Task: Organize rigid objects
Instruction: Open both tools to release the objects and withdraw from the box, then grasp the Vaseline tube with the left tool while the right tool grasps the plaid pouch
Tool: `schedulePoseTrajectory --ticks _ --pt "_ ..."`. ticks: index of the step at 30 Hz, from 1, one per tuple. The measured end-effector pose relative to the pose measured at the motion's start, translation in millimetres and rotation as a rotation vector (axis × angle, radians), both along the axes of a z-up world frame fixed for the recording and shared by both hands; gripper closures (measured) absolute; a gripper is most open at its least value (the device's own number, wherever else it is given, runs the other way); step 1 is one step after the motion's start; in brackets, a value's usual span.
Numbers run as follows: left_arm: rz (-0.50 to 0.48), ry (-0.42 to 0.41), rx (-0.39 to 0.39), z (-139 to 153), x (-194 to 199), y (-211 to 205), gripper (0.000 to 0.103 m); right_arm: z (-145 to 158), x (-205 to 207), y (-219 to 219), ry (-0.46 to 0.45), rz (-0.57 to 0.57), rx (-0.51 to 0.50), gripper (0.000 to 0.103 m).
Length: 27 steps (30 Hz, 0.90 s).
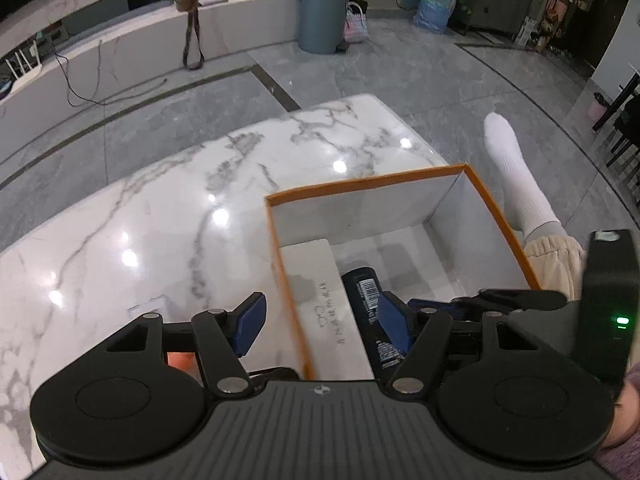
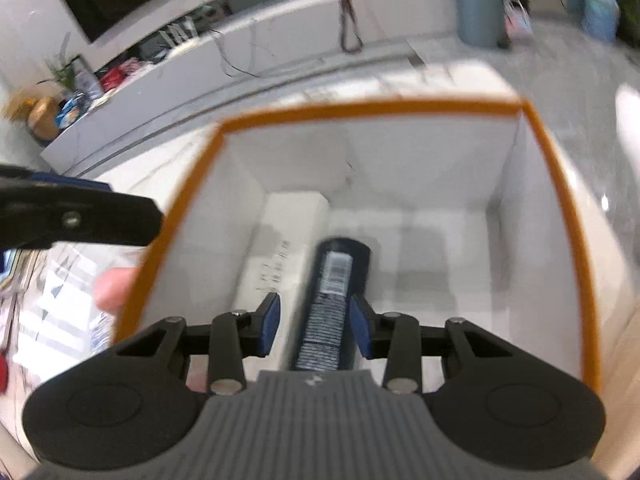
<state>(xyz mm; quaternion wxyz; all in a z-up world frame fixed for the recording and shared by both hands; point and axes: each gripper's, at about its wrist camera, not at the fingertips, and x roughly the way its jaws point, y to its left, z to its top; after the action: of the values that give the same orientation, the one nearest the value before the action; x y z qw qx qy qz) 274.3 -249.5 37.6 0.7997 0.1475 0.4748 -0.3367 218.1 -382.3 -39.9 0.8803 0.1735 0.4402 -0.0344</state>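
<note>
An orange-rimmed white box [image 1: 496, 216] stands on the marble table [image 1: 160, 208]. Inside lie a flat white carton [image 1: 320, 280] and a dark blue tube [image 1: 366, 292] with a barcode label. My left gripper [image 1: 324, 320] is open, its jaws straddling the box's left wall. In the right wrist view, my right gripper [image 2: 316, 320] is open above the box [image 2: 360, 108], its blue pads either side of the dark tube [image 2: 334, 296] with a gap; the white carton [image 2: 280, 236] lies left of the tube. The right gripper also shows in the left wrist view [image 1: 492, 300].
A leg in a white sock [image 1: 516, 176] rests right of the table. On the floor beyond stand a grey bin [image 1: 322, 16] and a water jug [image 1: 434, 8]. A low white counter [image 1: 140, 52] runs along the back.
</note>
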Motion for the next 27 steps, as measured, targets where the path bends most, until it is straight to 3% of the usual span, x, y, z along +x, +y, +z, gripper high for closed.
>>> schedulePoseTrajectory --ticks 6,12,21,23,24,27 --pt "0.045 -0.038 0.014 17.1 -6.8 46.2 0.027 49.5 -6.7 33.9 -0.103 0.124 -0.071 0.068" --pt "0.175 -0.015 0.074 5.7 -4.2 103.1 0.03 73.4 -3.3 91.0 -0.144 0.303 -0.143 0.068" --pt "0.352 0.152 0.071 -59.3 10.3 162.4 0.03 42.1 24.8 159.5 0.015 0.593 -0.331 0.067" --pt "0.4 0.196 0.045 -73.7 14.6 172.3 0.029 33.2 34.2 170.9 0.064 0.648 -0.389 0.062" --pt "0.427 0.219 0.035 -81.2 17.5 175.8 0.029 29.1 40.1 175.0 0.092 0.679 -0.406 0.055" --pt "0.486 0.282 0.005 -99.9 26.1 183.0 0.028 12.9 53.8 181.3 0.17 0.762 -0.467 0.051"
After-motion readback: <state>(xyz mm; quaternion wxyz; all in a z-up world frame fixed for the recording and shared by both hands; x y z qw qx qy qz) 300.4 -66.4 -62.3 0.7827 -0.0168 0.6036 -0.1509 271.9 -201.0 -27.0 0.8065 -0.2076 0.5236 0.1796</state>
